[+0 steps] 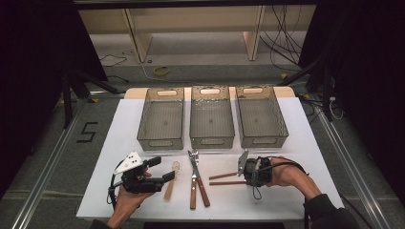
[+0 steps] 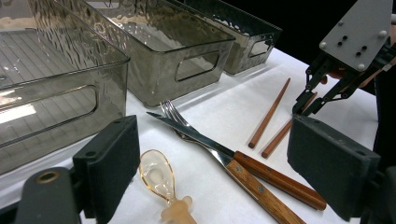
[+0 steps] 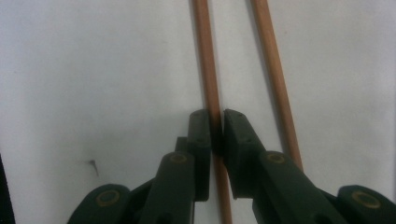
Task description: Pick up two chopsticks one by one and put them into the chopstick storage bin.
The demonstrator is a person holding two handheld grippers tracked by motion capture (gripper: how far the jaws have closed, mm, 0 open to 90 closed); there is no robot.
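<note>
Wooden chopstick (image 3: 211,95), lying flat on the white bench (image 1: 296,143) beside its twin (image 3: 275,84), sits clenched in the right gripper's (image 3: 216,133) fingers, which should stay tight and lift it level, while the left gripper (image 2: 215,168) waits open.

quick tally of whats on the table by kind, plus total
bins: 3
chopsticks: 2
knife: 1
fork: 1
spoon: 1
total: 8
</note>
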